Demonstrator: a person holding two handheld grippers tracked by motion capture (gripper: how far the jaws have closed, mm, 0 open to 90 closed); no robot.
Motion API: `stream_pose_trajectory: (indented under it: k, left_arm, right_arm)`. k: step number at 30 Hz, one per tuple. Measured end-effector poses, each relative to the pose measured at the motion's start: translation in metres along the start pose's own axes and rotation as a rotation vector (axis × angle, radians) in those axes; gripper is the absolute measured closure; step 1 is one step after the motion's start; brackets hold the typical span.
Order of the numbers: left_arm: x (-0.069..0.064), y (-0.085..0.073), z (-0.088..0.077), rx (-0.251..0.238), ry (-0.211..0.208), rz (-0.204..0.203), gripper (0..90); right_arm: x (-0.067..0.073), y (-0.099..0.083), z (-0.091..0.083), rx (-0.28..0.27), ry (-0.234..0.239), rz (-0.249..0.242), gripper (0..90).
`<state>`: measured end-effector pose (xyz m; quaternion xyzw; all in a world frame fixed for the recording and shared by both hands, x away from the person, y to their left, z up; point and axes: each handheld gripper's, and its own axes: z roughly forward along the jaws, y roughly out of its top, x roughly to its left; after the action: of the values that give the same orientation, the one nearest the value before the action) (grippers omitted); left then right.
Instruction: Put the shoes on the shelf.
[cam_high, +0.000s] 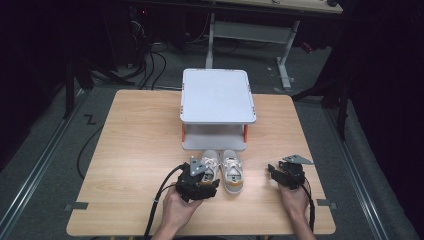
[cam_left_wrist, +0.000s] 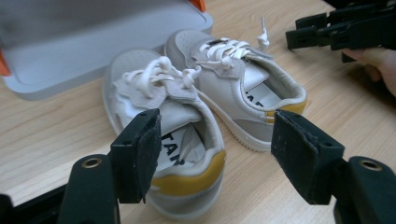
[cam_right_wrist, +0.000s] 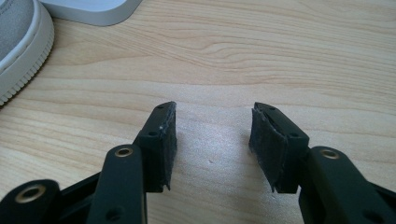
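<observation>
Pair of small shoes (cam_high: 223, 170) sits mid-counter (cam_high: 140, 150), just near of the grey two-tier rack (cam_high: 217, 107), not yet lifted. Left tongs (cam_left_wrist: 215, 158) apart, straddling the left shoe's heel, no grip. Right tongs (cam_right_wrist: 212, 140) apart, empty, right of the shoes. Shelving probably all still ahead.

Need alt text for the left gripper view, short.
Two small white sneakers with yellow heel patches sit side by side on a wooden table, the nearer sneaker between the open jaws of the left tool, unpressed. Behind them is a grey shelf base; the other sneaker lies toward the right tool, top right.
</observation>
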<state>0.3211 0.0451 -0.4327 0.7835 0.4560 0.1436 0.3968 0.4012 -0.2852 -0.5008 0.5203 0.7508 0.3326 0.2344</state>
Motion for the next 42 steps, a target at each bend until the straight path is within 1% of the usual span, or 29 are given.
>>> stream_pose_trajectory:
  k: [1,3,5,7,10,12,15,20,24,26,27,30,31,32,34,35,36,37,40,42]
  left_arm:
    - [-0.001,0.001,0.006,0.016,0.008,-0.008,34.0]
    - [-0.003,0.002,0.013,0.037,0.010,-0.024,34.2]
    - [-0.004,0.002,0.020,0.050,0.016,-0.028,34.9]
    - [-0.004,0.003,0.026,0.061,0.012,-0.051,35.9]
    - [-0.002,0.005,0.032,0.054,-0.009,-0.098,37.2]
    - [0.001,0.008,0.035,0.056,-0.027,-0.149,37.5]
    - [0.000,0.010,0.038,0.055,-0.037,-0.173,39.2]
    - [-0.006,0.014,0.045,0.056,-0.013,-0.174,40.3]
    - [-0.013,0.018,0.050,0.069,0.030,-0.136,41.8]
    - [-0.015,0.019,0.053,0.070,0.042,-0.131,43.5]
    - [-0.016,0.020,0.054,0.077,0.050,-0.123,44.4]
    - [-0.021,0.021,0.059,0.090,0.090,-0.081,47.1]
    - [-0.022,0.021,0.059,0.089,0.090,-0.081,47.5]
    - [-0.020,0.021,0.060,0.093,0.078,-0.088,48.4]
    - [-0.019,0.022,0.060,0.100,0.057,-0.085,52.5]
    - [-0.020,0.022,0.060,0.099,0.054,-0.079,56.7]
    - [-0.020,0.022,0.060,0.099,0.054,-0.079,58.2]
    - [-0.021,0.021,0.060,0.099,0.056,-0.061,59.2]
    - [-0.019,0.022,0.060,0.102,0.038,-0.064,61.3]
    - [-0.018,0.022,0.059,0.105,0.034,-0.062,63.2]
  right_arm:
    - [0.000,0.000,0.000,0.000,0.000,0.000,50.9]
    - [0.000,0.000,0.000,0.000,-0.001,0.001,50.9]
    - [0.000,0.000,0.000,0.000,-0.001,0.002,50.9]
    - [0.000,0.000,0.000,0.001,0.001,0.003,50.9]
    - [0.000,0.000,0.000,0.000,-0.001,0.002,51.0]
    - [0.000,0.000,0.000,0.000,-0.004,0.000,51.0]
    - [0.001,0.000,0.000,0.001,-0.009,-0.004,51.1]
    - [0.001,0.000,0.000,0.002,-0.013,-0.008,51.1]
    - [0.001,0.000,0.000,0.002,-0.015,-0.008,51.1]
    - [0.001,0.000,0.000,0.002,-0.015,-0.008,51.1]
    - [0.001,0.000,0.000,0.002,-0.015,-0.008,51.1]
    - [0.001,0.000,0.000,0.002,-0.015,-0.008,51.1]
    - [0.001,0.000,0.000,0.001,-0.015,-0.008,51.1]
    - [0.001,0.000,0.000,0.001,-0.016,-0.008,51.1]
    - [0.001,0.000,0.000,0.001,-0.015,-0.008,51.1]
    - [0.001,0.000,0.000,0.002,-0.015,-0.008,51.0]
    - [0.001,0.000,0.000,0.002,-0.015,-0.008,51.0]
    - [0.001,0.000,0.000,0.001,-0.015,-0.007,51.0]
    - [0.001,0.000,0.000,0.002,-0.014,-0.007,50.9]
    - [0.001,0.000,0.000,0.001,-0.014,-0.007,50.9]
